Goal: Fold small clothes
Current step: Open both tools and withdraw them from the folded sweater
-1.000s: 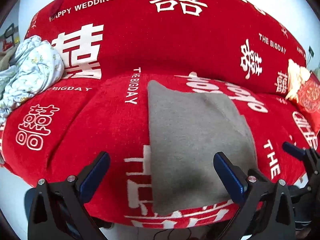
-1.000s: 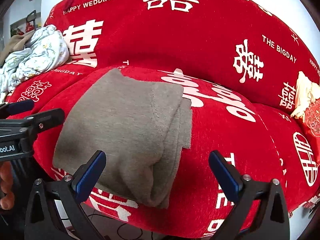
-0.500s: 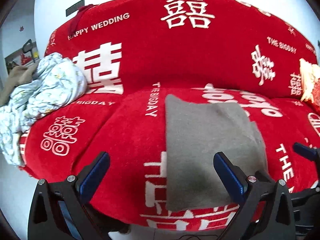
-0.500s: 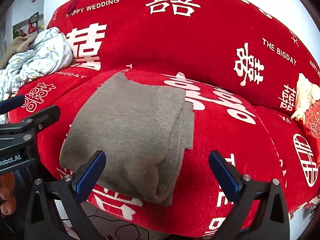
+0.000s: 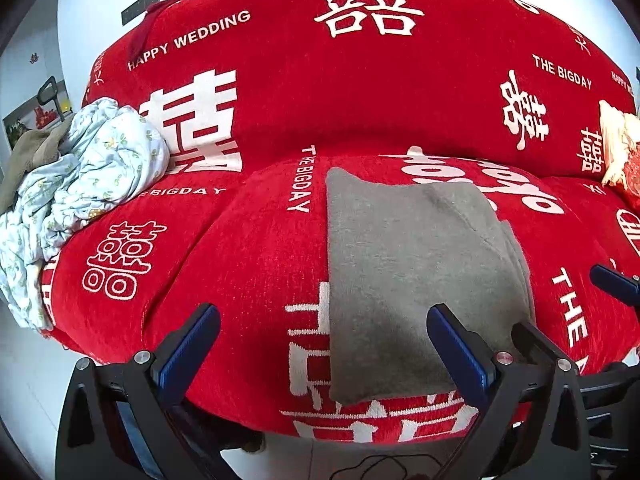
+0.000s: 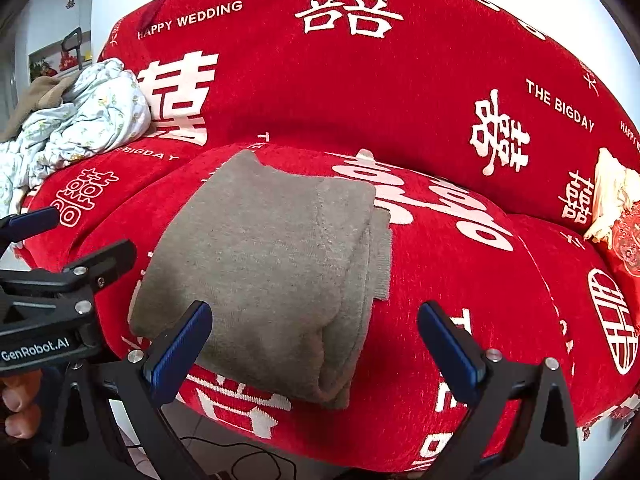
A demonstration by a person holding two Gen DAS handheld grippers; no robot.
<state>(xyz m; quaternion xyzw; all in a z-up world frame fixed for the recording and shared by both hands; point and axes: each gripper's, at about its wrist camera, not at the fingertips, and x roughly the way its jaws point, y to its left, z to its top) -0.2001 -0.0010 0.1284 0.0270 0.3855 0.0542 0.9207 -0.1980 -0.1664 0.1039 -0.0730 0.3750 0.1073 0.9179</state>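
Observation:
A grey knit garment lies folded into a thick rectangle on the red sofa seat; its layered fold edge faces right in the right wrist view. My left gripper hovers open at the seat's front edge, its right finger over the garment's near corner, nothing between the pads. My right gripper is open too, just in front of the garment's near end, holding nothing. The left gripper's body shows at the left of the right wrist view, with fingers of a hand below it.
A crumpled pale floral cloth and a brown garment are piled on the sofa's left end. A cream and red cushion sits at the right end. Cables lie on the floor below the seat.
Both grippers have drawn back and up from the sofa, staying open. The folded grey garment has not moved.

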